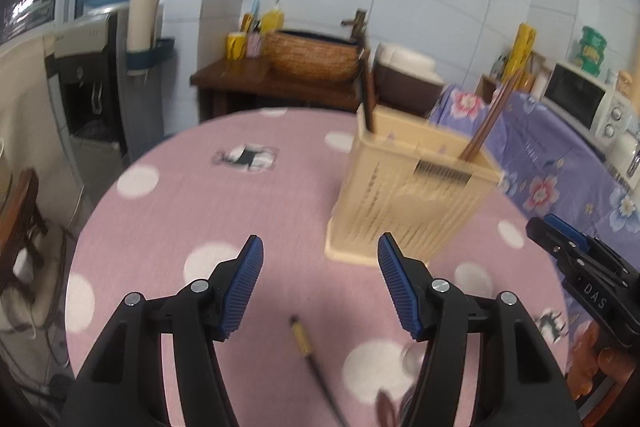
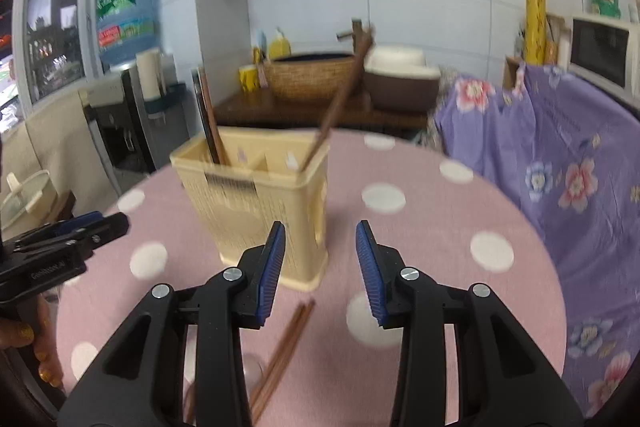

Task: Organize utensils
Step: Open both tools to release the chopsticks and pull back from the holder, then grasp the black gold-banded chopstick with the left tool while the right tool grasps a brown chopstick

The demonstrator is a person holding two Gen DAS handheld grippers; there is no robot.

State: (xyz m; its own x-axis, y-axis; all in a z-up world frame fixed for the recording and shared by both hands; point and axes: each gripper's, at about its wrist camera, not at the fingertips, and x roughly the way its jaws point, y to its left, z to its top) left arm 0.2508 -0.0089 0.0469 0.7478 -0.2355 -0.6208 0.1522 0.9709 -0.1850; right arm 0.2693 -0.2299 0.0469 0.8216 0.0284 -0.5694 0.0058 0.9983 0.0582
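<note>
A round table with a pink cloth (image 1: 180,211) and white dots stands in the middle of the room. On it sits a tan plastic holder (image 1: 412,195) for utensils, with two parts inside. Brown chopsticks (image 1: 490,119) stick up out of it, some in the left part and some leaning in the right part.

The left gripper (image 1: 320,283) hangs over the table with its two blue fingers wide apart and nothing between them. The holder is at about 1 o'clock from it, a little way ahead. A thin dark stick with a yellow band (image 1: 310,351) lies flat on the cloth just below the fingers, at about 6 o'clock.

The right gripper (image 2: 321,269) also has its fingers spread wide and holds nothing. The holder (image 2: 256,203) is near, at about 11 o'clock from it. A pair of brown chopsticks (image 2: 286,347) lies flat on the cloth below its fingers, at about 7 o'clock.

A purple flowered cloth (image 2: 560,155) covers something at 3 o'clock of the table.
</note>
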